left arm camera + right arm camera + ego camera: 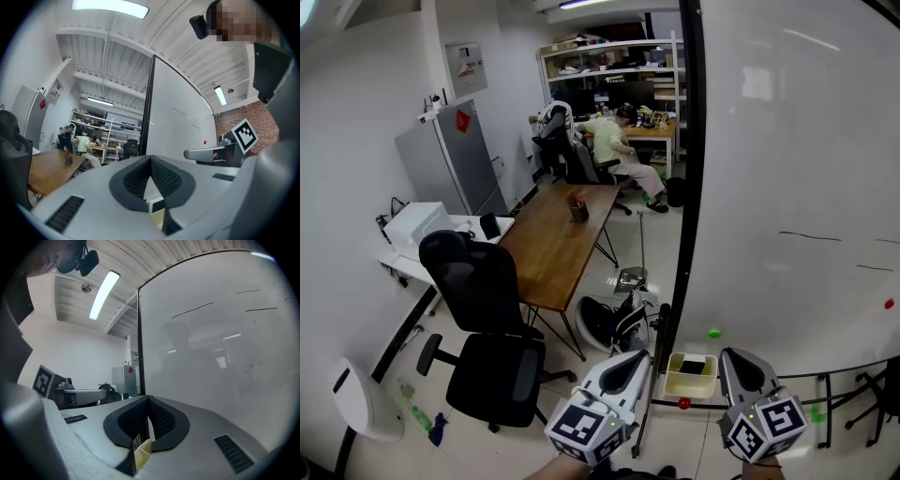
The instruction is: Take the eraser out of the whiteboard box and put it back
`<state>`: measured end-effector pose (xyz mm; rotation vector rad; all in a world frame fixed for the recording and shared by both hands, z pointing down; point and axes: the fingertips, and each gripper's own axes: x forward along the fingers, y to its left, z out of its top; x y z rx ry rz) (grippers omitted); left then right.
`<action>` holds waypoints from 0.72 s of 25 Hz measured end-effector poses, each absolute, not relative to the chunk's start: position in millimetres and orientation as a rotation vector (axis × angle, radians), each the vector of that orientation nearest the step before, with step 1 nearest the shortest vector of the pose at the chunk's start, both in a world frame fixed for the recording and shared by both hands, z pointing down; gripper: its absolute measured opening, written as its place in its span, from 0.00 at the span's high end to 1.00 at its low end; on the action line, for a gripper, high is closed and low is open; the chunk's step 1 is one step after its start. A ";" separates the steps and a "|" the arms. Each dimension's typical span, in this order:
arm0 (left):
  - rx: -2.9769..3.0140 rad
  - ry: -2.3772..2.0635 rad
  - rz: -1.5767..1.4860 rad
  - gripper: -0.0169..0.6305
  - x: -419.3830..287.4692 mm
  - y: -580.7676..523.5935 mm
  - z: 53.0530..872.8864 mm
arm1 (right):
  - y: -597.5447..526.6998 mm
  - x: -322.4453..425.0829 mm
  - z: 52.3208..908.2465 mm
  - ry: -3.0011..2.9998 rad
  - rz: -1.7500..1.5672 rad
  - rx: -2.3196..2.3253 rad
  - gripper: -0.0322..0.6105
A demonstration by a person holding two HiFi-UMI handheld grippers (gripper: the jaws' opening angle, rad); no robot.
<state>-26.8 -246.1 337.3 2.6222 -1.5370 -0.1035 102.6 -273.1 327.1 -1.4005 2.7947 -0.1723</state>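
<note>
Eraser (697, 364), a dark block, is sitting inside the cream whiteboard box (687, 387) at the lower centre of the frame, between the two claws and touched by neither.

The left claw (628, 360) is hovering just to the box's left. Its ribbed pads (164, 176) are meeting at the tips and gripping nothing. A cream sliver is showing through the gap beneath them, probably the box beyond. The right claw (733, 356) is hovering just to the box's right, likewise closed and empty.

Judging by this, nothing of the task is done. A claw needs opening and reaching into the box, and both the lifting out and the putting back are waiting.

Both grippers are being held level and side by side, pointing toward the lower edge of the whiteboard (787, 169). Their marker cubes (586, 431) are sitting nearest the camera at the bottom edge. Only a little of the person's forearms is entering the frame there.

Farther out, the whiteboard is filling the right half of the picture. A green magnet (714, 333) is sitting on it just above the box and a red magnet (683, 404) just below. On the left, a black office chair (487, 319) is standing beside a long wooden counter (553, 239), and a person (614, 141) is sitting at upper centre.
</note>
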 end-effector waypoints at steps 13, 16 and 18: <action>2.679 -1.401 -0.115 0.94 -76.5 -291.0 351.3 | -304.3 58.8 343.4 2.731 -0.192 -1.549 0.83; 2.697 -1.364 -0.106 0.94 -77.5 -296.0 357.6 | -307.8 56.7 347.9 2.716 -0.200 -1.581 0.80; 2.695 -1.355 -0.093 0.94 -77.8 -304.0 364.0 | -314.8 56.8 354.5 2.712 -0.203 -1.602 0.80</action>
